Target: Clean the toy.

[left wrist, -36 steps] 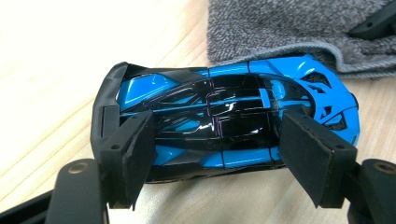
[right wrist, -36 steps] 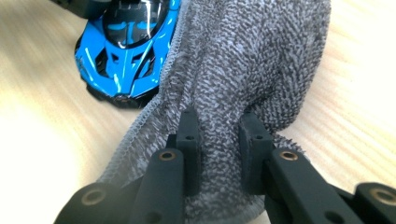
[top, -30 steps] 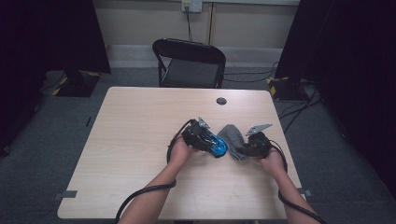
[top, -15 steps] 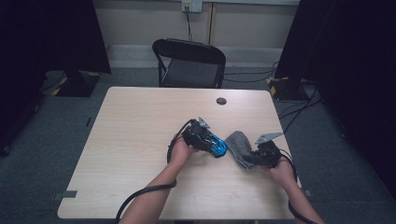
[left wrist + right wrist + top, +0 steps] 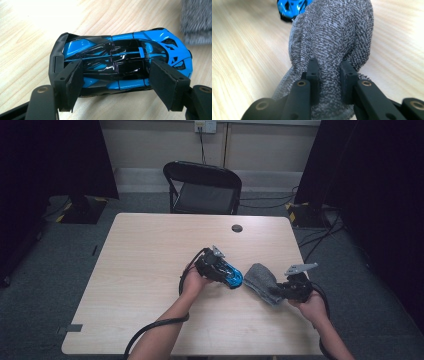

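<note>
A blue and black toy car (image 5: pixel 233 278) (image 5: pixel 125 42) stands on the light wooden table (image 5: pixel 145 255), right of its middle. My left gripper (image 5: pixel 220 268) (image 5: pixel 116 67) is over it from above, its jaws set against the car's middle, one pad (image 5: pixel 73 82) on each side of the cabin. A grey fuzzy cloth (image 5: pixel 260 281) (image 5: pixel 332 32) lies just right of the car, a small gap between them. My right gripper (image 5: pixel 278 292) (image 5: pixel 328 67) is shut on the cloth's near end. The car's blue nose (image 5: pixel 292 7) shows beyond the cloth.
A small black round disc (image 5: pixel 237 228) lies near the table's far edge. A black folding chair (image 5: pixel 202 185) stands behind the table. The left gripper's cable (image 5: pixel 150 332) trails off the front edge. Bare tabletop stretches to the left.
My right gripper has drawn the grey cloth away from the car, to the right and toward the front edge. The left gripper and the car have stayed put.
</note>
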Action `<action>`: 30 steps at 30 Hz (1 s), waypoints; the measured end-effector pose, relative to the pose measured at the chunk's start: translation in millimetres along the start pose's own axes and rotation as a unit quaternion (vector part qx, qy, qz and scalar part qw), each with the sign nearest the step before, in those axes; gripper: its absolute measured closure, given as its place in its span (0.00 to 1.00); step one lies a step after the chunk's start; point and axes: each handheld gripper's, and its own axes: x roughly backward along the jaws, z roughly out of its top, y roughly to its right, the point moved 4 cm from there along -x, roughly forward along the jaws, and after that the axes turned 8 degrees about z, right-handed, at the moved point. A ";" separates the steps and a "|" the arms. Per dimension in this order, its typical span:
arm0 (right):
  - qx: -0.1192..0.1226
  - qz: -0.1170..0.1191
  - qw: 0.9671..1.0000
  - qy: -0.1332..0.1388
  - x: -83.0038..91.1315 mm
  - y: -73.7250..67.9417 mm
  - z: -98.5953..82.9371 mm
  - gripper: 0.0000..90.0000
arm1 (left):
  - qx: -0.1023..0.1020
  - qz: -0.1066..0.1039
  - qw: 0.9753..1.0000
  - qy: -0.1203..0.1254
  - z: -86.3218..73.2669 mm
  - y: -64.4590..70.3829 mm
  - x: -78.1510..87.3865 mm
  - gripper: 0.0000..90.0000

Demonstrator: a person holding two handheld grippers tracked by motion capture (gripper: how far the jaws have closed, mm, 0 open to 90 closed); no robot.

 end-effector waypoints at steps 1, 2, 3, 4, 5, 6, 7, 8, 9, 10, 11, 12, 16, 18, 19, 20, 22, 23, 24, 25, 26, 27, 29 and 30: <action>0.000 -0.007 1.000 0.004 2.5 1.2 1.5 0.82 | 0.000 0.000 1.000 0.000 0.0 0.2 0.0 0.31; -0.003 -0.010 1.000 0.010 4.6 2.6 3.5 0.82 | 0.000 0.000 1.000 0.001 -0.1 0.2 0.0 0.31; -0.007 -0.009 1.000 0.017 6.2 4.1 5.8 0.82 | 0.001 0.000 1.000 0.001 -0.3 0.3 0.1 0.31; -0.012 -0.009 1.000 0.026 7.5 5.6 8.5 0.82 | 0.001 0.000 1.000 0.001 -0.4 0.4 0.2 0.31; -0.017 -0.010 0.999 0.034 8.4 7.3 11.4 0.82 | 0.001 0.000 1.000 0.002 -0.4 0.4 0.1 0.31; -0.021 -0.010 0.999 0.040 8.8 9.1 14.5 0.82 | 0.003 0.001 1.000 0.004 -0.4 0.7 0.0 0.31; -0.023 -0.009 0.999 0.046 8.5 10.6 17.8 0.82 | 0.002 0.001 1.000 0.003 -0.7 0.5 0.2 0.31; -0.023 -0.012 0.998 0.050 7.6 12.3 21.4 0.82 | 0.003 0.000 1.000 0.004 -0.8 0.6 0.2 0.31; -0.025 -0.015 0.998 0.051 6.6 13.6 24.3 0.82 | 0.001 0.000 1.000 0.003 -0.9 0.2 0.6 0.31; -0.025 -0.016 0.998 0.054 4.1 15.9 29.4 0.82 | 0.001 0.000 1.000 0.005 -0.9 0.3 0.4 0.31; -0.026 -0.021 0.998 0.055 2.1 18.3 33.6 0.82 | 0.001 0.000 1.000 0.004 -0.9 0.4 0.4 0.31; -0.030 -0.023 0.998 0.057 -0.2 20.9 38.0 0.82 | 0.002 0.001 1.000 0.006 -1.1 0.7 0.1 0.31; -0.035 -0.027 0.997 0.068 -12.3 30.9 56.6 0.82 | 0.006 0.000 1.000 0.008 -1.2 2.1 -0.1 0.31; -0.038 -0.032 0.997 0.065 -20.5 35.3 64.9 0.82 | 0.005 -0.001 1.000 0.008 -1.2 1.9 -0.1 0.32; -0.037 -0.033 0.997 0.063 -23.8 36.5 67.9 0.82 | 0.003 -0.002 1.000 0.009 -1.4 1.4 -0.1 0.32; -0.036 -0.036 0.997 0.058 -29.5 38.4 72.8 0.82 | 0.002 -0.003 1.000 0.008 -1.7 1.0 0.1 0.31; -0.032 -0.041 0.998 0.046 -39.0 41.3 79.8 0.82 | 0.002 -0.004 1.000 0.011 -1.9 0.9 0.0 0.31; -0.031 -0.044 0.998 0.039 -44.0 42.7 82.8 0.82 | 0.004 -0.004 1.000 0.012 -2.2 1.2 0.0 0.31; -0.029 -0.045 0.998 0.033 -48.9 43.7 85.7 0.82 | 0.005 -0.003 1.000 0.014 -2.3 1.4 -0.2 0.32; -0.027 -0.048 0.998 0.029 -53.9 44.5 88.6 0.82 | 0.005 -0.003 1.000 0.015 -2.2 1.5 -0.3 0.32; -0.026 -0.048 0.998 0.026 -58.6 45.1 91.5 0.82 | 0.005 -0.003 1.000 0.016 -2.2 1.5 -0.3 0.32; -0.024 -0.048 0.998 0.023 -63.5 45.4 94.5 0.82 | 0.005 -0.003 1.000 0.015 -2.3 1.5 -0.3 0.32; -0.023 -0.046 0.998 0.024 -72.3 46.5 100.6 0.82 | 0.003 -0.005 1.000 0.014 -2.5 1.1 0.0 0.31; -0.027 -0.040 0.998 0.027 -76.6 46.6 103.5 0.82 | 0.004 -0.004 1.000 0.014 -2.3 1.2 -0.1 0.31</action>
